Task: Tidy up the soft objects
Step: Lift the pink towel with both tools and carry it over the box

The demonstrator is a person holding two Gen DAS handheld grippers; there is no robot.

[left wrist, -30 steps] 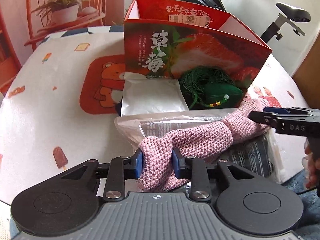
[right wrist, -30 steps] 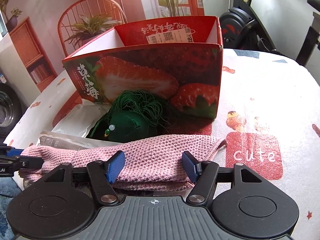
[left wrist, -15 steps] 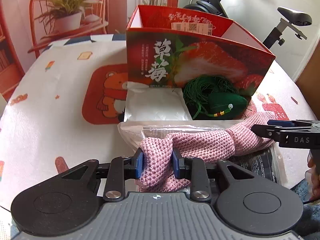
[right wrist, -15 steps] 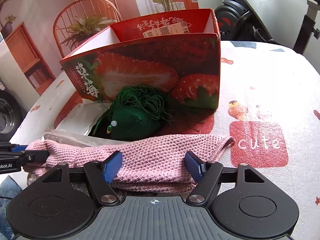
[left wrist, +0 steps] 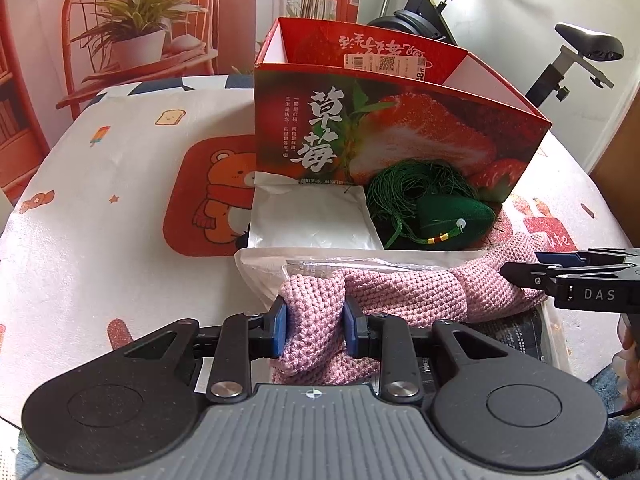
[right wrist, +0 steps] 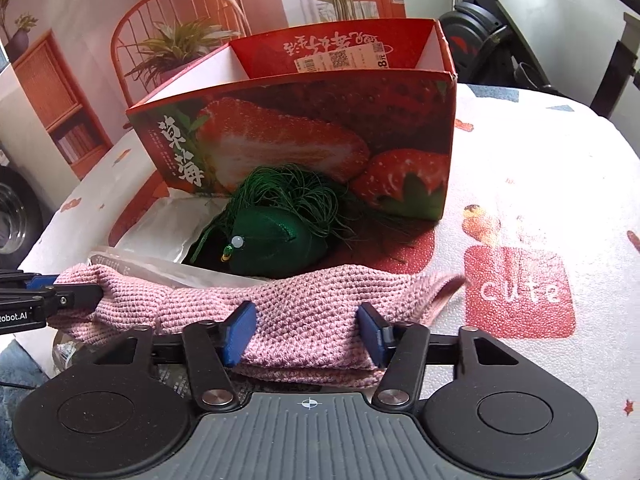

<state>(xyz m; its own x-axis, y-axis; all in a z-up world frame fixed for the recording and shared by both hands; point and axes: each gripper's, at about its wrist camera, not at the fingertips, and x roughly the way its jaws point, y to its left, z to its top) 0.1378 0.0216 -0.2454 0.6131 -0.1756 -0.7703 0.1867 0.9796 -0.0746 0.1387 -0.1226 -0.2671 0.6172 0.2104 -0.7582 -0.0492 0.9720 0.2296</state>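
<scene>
A room with an orange wire chair [left wrist: 100, 40], a potted plant [left wrist: 136, 36] and an exercise bike [left wrist: 500, 28] stands behind a round bench [left wrist: 100, 208] covered in a white cloth printed with a bear, ice lollies and a red "cute" patch [right wrist: 520, 292]. Near the middle of the bench sits a tall red strawberry box [left wrist: 400, 136], open at the top, with a label stuck on its inner back wall. Just in front of the box lies a flat white packet [left wrist: 312, 220], and beside that a green stuffed pouch [left wrist: 448, 220] with a tangle of green cord and a small pale bead. Nearer the edge a clear plastic bag [left wrist: 256, 272] lies under a pink knitted cloth [left wrist: 404, 292], which stretches across the front of the bench between both tools. The left gripper [left wrist: 314, 330] has its blue-padded fingers [left wrist: 279, 330] clamped on one bunched end of the pink knitted cloth. The right gripper [right wrist: 306, 334] sits over the other end with its fingers [right wrist: 240, 332] spread wide, the knit lying between them with gaps at each pad, so it is released rather than pinching. From the left view its tips reach the far end of the knit
</scene>
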